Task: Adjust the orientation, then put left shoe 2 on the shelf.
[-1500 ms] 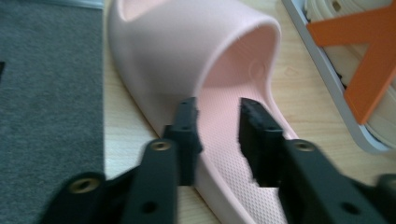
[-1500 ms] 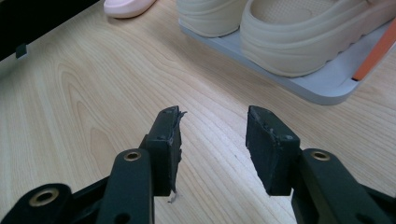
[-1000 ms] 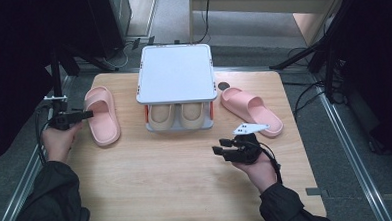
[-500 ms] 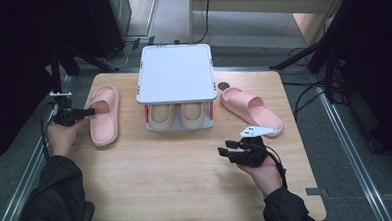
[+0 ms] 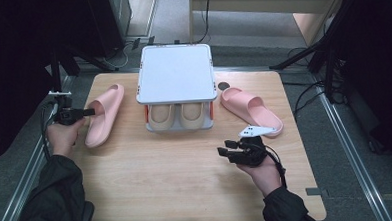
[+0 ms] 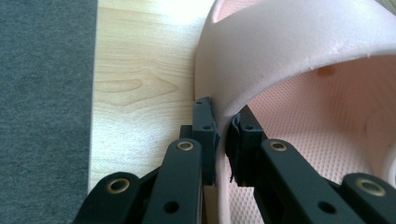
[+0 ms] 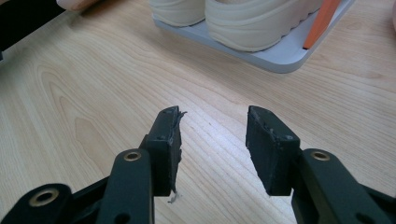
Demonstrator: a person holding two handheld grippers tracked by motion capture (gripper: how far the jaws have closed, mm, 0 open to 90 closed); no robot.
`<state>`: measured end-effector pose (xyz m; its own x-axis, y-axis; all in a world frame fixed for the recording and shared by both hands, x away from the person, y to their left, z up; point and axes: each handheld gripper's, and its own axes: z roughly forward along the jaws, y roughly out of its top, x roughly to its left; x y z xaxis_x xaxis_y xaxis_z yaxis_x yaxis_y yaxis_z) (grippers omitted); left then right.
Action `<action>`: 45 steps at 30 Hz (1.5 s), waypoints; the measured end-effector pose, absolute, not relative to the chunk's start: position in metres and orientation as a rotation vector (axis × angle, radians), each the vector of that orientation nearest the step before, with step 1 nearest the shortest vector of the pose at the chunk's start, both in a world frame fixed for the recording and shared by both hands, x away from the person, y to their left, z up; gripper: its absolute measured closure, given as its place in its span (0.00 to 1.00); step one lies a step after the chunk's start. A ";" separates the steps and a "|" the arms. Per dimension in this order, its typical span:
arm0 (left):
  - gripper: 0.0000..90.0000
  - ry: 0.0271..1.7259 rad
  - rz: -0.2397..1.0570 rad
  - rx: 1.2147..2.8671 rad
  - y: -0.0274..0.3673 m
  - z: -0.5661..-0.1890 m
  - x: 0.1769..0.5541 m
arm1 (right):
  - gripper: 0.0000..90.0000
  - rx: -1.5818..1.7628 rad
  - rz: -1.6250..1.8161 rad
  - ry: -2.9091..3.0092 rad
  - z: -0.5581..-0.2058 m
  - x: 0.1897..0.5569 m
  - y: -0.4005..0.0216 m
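Pink slipper (image 6: pixel 299 60) strap is pinched between the left tongs (image 6: pixel 222 140); the right tongs (image 7: pixel 212 135) are held wide over bare table (image 7: pixel 93 107), below the rack (image 7: pixel 280 58)

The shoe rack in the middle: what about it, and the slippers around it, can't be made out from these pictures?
- Cream shoes: the high view shows their ends alone; the rack's white top covers the rest. The right gripper view cuts them at its top edge.
- Left pink slipper: the left gripper view is too close to show it whole. The left hand-held gripper grips its strap.
- Small dark round thing behind the rack: too small to identify.
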<state>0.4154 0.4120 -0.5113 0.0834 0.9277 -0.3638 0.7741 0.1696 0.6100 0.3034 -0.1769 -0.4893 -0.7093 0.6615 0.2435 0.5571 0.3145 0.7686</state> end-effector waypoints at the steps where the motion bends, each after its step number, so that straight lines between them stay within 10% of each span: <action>1: 0.92 1.708 0.276 1.635 0.411 -0.510 0.416 | 0.62 1.143 1.358 2.450 -0.489 0.303 -0.177; 22: 0.92 1.725 0.185 1.613 0.392 -0.469 0.423 | 0.62 1.110 1.392 2.466 -0.486 0.311 -0.169; 45: 0.92 1.616 0.268 1.675 0.341 -0.343 0.467 | 0.62 1.092 1.411 2.480 -0.485 0.316 -0.166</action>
<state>0.4673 0.3409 -0.3430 0.1704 0.9189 -0.3557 0.7551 0.1102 0.6463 0.3163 -0.1660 -0.4849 -0.7412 0.6190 0.2597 0.5393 0.3189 0.7794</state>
